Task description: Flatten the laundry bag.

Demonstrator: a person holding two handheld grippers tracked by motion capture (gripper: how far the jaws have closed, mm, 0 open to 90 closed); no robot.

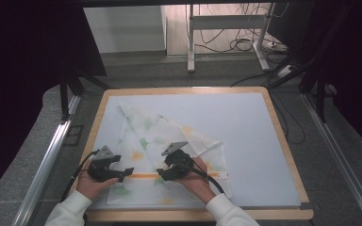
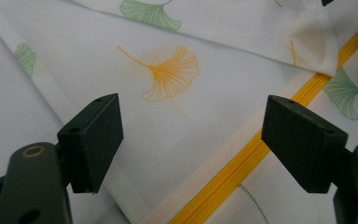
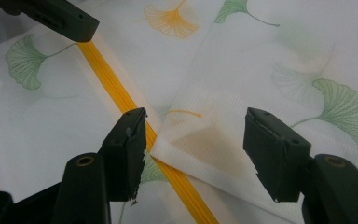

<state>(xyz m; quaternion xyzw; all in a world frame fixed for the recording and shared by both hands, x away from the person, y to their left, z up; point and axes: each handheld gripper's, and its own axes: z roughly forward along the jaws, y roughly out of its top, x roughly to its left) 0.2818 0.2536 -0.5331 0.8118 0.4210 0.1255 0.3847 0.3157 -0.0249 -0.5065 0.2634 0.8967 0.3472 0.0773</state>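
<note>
At lower left of the high view the left gripper (image 1: 122,175) hovers, jaws spread wide, over the white leaf-printed cloth (image 1: 143,127) with its yellow stripe (image 1: 141,175); centre-bottom, the right gripper (image 1: 162,173) gapes wide around a folded cloth corner (image 3: 168,145), clamping nothing; the cloth lies on the pale mat (image 1: 250,136) of the wooden table (image 1: 283,136).

A folded cloth (image 1: 169,141) lies on the table's (image 1: 245,122) near-left part, seemingly under both claws.

No words, labels, brand marks, numbers or signs can be read anywhere; the cloth (image 1: 169,141) carries only printed ginkgo leaves and an orange stripe.
</note>
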